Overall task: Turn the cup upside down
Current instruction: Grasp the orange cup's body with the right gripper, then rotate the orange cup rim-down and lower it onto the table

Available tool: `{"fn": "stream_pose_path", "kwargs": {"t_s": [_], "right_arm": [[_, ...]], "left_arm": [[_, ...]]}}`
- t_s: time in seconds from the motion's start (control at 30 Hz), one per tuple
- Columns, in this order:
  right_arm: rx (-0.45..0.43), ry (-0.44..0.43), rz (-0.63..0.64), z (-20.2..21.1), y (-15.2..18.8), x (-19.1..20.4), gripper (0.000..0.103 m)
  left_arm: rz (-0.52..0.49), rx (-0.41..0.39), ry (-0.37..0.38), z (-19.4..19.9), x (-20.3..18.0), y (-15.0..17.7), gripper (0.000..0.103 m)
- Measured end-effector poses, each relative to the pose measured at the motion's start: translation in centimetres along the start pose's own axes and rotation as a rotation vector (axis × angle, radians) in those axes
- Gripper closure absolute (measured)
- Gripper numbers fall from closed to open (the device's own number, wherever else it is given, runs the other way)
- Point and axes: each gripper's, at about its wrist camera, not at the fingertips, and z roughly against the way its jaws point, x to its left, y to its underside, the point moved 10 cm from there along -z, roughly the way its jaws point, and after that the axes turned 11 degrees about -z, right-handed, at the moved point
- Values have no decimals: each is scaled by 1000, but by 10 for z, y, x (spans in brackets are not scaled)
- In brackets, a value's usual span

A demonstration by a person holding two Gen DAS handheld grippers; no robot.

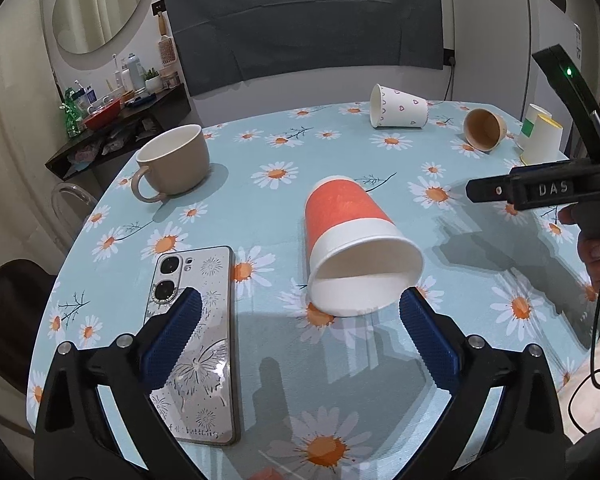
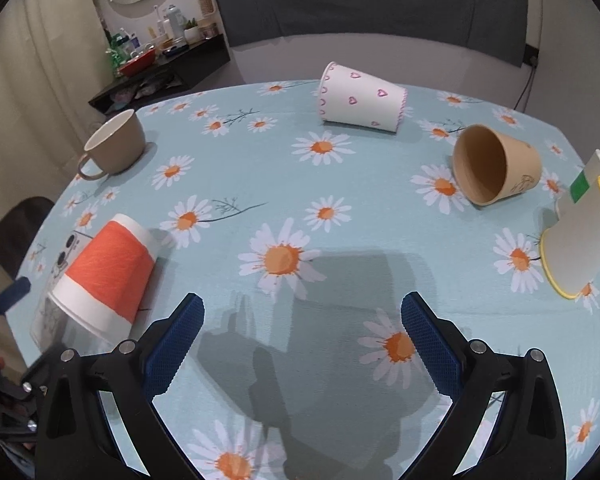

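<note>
An orange and white paper cup (image 1: 352, 240) lies on its side on the daisy tablecloth (image 1: 260, 152), mouth toward me. My left gripper (image 1: 300, 320) is open, just in front of the cup's mouth, not touching it. The same cup (image 2: 108, 276) lies at the left in the right wrist view. My right gripper (image 2: 302, 324) is open and empty over bare tablecloth (image 2: 300, 184). Its body shows in the left wrist view (image 1: 540, 190) at the right, above the table.
A phone (image 1: 198, 340) lies face down left of the orange cup. A beige mug (image 1: 172, 164) stands upright at far left. A heart-print cup (image 2: 360, 98) and a brown cup (image 2: 496, 166) lie on their sides. A yellow-rimmed cup (image 2: 580, 240) lies at the right edge.
</note>
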Motion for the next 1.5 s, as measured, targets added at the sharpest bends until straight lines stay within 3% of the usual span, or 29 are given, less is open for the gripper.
{"fn": "stream_pose_path", "kwargs": {"t_s": [0.5, 0.8, 1.03, 1.1, 1.13, 1.17, 1.27, 1.5], "right_arm": [[351, -261, -98, -43, 1, 92, 8], [550, -376, -248, -77, 4, 120, 8], [648, -482, -343, -81, 3, 138, 9], [658, -493, -332, -81, 5, 146, 14], [664, -496, -331, -81, 7, 148, 37], [674, -496, -334, -83, 9, 150, 51], [653, -520, -344, -84, 6, 151, 52], [430, -490, -325, -64, -30, 119, 52]], "left_arm": [[86, 8, -15, 2, 22, 30, 6], [97, 26, 20, 0, 19, 42, 6], [99, 24, 19, -2, 24, 41, 6], [101, 22, 25, -4, 24, 40, 6], [101, 22, 26, -4, 25, 40, 6], [99, 24, 25, -5, 25, 40, 6], [90, 28, 14, -6, 26, 41, 6], [89, 13, 18, -5, 27, 34, 6]]}}
